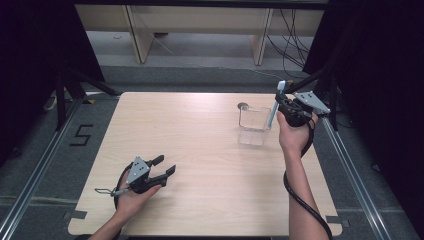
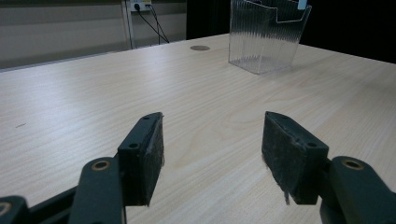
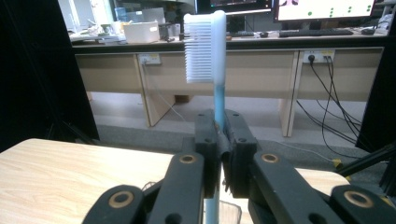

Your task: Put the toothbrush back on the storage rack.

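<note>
While gripping a toothbrush [image 3: 214, 70] between closed jaws, holds the right hand-held gripper [image 1: 288, 107] just beside the clear ribbed container [image 1: 254, 125], on its right side, near the far right corner of the counter [image 1: 200, 150]. Keeps the toothbrush upright: long axis vertical, white bristled head at the top, blue handle running down past the jaws, lower end close to the container's rim, though whether inside or beside cannot be told from the high view. In the right gripper view, faces the bristles to the left.

Stands the container open-topped and upright, with a small round grommet [image 1: 243, 105] in the counter just behind it. From the left gripper view, shows the container [image 2: 268, 35] well ahead across bare wood, with nothing between.

Rests the left hand-held gripper [image 1: 162, 169] well apart from the container, toward the near left part of the counter, jaws spread wide and holding nothing, pointed roughly toward the container. Leaves the broad middle of the counter bare wood between the two, open on all sides of the container except the right, where the right hand [image 1: 292, 135] and its cable sit close to the counter's right edge.
</note>
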`<state>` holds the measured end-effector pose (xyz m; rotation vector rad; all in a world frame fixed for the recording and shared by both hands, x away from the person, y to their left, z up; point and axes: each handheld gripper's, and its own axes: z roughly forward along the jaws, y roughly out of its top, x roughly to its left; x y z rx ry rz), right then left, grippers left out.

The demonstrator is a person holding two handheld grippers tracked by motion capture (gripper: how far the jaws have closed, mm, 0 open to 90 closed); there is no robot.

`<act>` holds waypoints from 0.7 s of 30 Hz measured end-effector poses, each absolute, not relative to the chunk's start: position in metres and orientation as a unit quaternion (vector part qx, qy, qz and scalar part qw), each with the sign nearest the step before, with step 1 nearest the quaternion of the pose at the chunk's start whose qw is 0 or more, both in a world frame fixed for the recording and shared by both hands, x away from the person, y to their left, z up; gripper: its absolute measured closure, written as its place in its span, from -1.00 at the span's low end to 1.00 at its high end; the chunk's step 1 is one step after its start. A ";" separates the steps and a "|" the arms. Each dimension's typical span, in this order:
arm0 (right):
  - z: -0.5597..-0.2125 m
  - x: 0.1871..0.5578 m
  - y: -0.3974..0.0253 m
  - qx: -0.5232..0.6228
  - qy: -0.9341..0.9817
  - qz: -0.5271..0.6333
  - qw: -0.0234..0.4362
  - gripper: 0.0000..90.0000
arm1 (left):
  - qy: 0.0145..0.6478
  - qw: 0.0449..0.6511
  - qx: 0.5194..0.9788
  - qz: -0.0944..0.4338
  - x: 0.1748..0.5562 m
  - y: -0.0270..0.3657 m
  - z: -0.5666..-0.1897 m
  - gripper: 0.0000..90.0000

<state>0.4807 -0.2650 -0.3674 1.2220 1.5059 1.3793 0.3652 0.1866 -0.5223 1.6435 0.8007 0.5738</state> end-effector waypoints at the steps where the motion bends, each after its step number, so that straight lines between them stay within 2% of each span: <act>1: -0.368 0.481 -0.265 0.479 0.588 0.537 0.370 0.91 | 0.342 0.575 0.702 0.245 0.365 0.187 -0.522 -0.14; 21: -0.382 0.477 -0.265 0.494 0.584 0.534 0.360 0.91 | 0.343 0.575 0.701 0.245 0.365 0.187 -0.522 -0.15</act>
